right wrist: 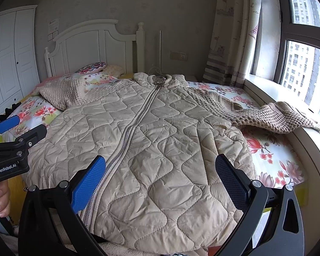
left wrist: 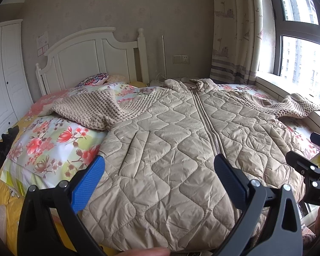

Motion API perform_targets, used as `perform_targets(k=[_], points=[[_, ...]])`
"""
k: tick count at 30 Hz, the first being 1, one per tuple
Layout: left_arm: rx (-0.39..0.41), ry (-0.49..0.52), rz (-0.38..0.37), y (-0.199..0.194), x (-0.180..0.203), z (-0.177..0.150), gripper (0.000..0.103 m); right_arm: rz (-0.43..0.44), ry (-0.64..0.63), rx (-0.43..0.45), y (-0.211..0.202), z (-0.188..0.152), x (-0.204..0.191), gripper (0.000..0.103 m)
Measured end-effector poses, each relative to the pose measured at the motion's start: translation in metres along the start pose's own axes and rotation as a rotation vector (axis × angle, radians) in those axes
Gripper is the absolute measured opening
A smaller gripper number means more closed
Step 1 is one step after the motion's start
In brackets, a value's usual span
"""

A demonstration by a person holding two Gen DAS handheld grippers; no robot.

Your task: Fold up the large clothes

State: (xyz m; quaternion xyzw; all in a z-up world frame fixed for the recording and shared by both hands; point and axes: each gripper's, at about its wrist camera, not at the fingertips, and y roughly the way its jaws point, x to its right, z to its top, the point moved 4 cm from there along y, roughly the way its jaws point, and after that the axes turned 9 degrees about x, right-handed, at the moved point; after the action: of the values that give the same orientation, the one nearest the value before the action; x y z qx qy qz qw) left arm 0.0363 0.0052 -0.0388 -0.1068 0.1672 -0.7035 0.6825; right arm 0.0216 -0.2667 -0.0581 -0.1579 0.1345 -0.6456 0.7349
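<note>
A large beige quilted jacket (left wrist: 172, 149) (right wrist: 155, 140) lies flat and zipped on the bed, collar toward the headboard, hem nearest me. Its knitted sleeves spread out: one (left wrist: 91, 108) (right wrist: 64, 93) over the floral pillow, the other (left wrist: 296, 106) (right wrist: 273, 115) reaching onto the window sill. My left gripper (left wrist: 160, 170) hovers open above the jacket's left half near the hem, nothing between its blue pads. My right gripper (right wrist: 162, 170) is open over the right half, just right of the zip. Each gripper shows at the edge of the other's view (left wrist: 311, 166) (right wrist: 12, 134).
The bed has a floral cover (right wrist: 273, 160) and a white headboard (left wrist: 91, 57). A white wardrobe (left wrist: 4, 74) stands at left, a window sill (right wrist: 288, 100) and curtain (left wrist: 234, 32) at right. A dark garment (left wrist: 4, 143) lies at the left bed edge. A hand (right wrist: 2, 198) holds the left gripper.
</note>
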Motion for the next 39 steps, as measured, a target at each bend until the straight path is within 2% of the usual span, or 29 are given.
perform_targets(k=[6, 8, 11, 16, 20, 23, 25, 30, 33, 34, 35, 37, 38, 39], points=[[-0.039, 0.012, -0.018, 0.017, 0.004, 0.005, 0.101, -0.011, 0.031, 0.0, 0.005, 0.0, 0.01, 0.098], [-0.069, 0.026, -0.042, 0.034, 0.006, 0.01, 0.101, -0.022, 0.048, 0.004, 0.01, 0.002, 0.02, 0.098], [-0.127, 0.093, -0.031, 0.08, 0.012, 0.018, 0.101, -0.059, 0.105, -0.011, 0.021, 0.003, 0.045, 0.098], [-0.228, 0.18, 0.05, 0.176, 0.011, 0.023, 0.101, -0.179, 0.337, -0.044, 0.049, 0.0, 0.133, 0.098], [-0.305, 0.115, 0.065, 0.225, -0.005, 0.015, 0.101, -0.311, 0.517, -0.065, 0.078, -0.008, 0.219, 0.098], [-0.354, 0.034, 0.043, 0.243, -0.014, 0.003, 0.101, -0.386, 0.642, -0.031, 0.094, -0.01, 0.284, 0.098], [-0.352, 0.022, 0.041, 0.248, -0.015, -0.004, 0.101, -0.424, 0.707, -0.018, 0.105, -0.011, 0.319, 0.098], [-0.352, 0.008, 0.029, 0.25, -0.017, -0.009, 0.101, -0.456, 0.789, 0.007, 0.14, -0.006, 0.368, 0.098], [-0.37, -0.042, 0.007, 0.253, -0.02, -0.011, 0.101, -0.498, 0.798, 0.019, 0.155, -0.003, 0.386, 0.084], [-0.371, -0.045, 0.005, 0.254, -0.02, -0.011, 0.101, -0.516, 0.812, 0.01, 0.16, -0.004, 0.391, 0.071], [-0.371, -0.044, 0.005, 0.253, -0.02, -0.011, 0.101, -0.526, 0.82, 0.013, 0.163, -0.004, 0.395, 0.044], [-0.371, -0.044, 0.004, 0.253, -0.02, -0.011, 0.101, -0.568, 0.79, 0.054, 0.163, 0.007, 0.397, 0.026], [-0.371, -0.044, 0.004, 0.254, -0.02, -0.011, 0.101, -0.58, 0.755, 0.089, 0.162, 0.017, 0.394, 0.021], [-0.371, -0.046, 0.003, 0.254, -0.02, -0.011, 0.101, -0.591, 0.705, 0.12, 0.161, 0.029, 0.388, 0.021]])
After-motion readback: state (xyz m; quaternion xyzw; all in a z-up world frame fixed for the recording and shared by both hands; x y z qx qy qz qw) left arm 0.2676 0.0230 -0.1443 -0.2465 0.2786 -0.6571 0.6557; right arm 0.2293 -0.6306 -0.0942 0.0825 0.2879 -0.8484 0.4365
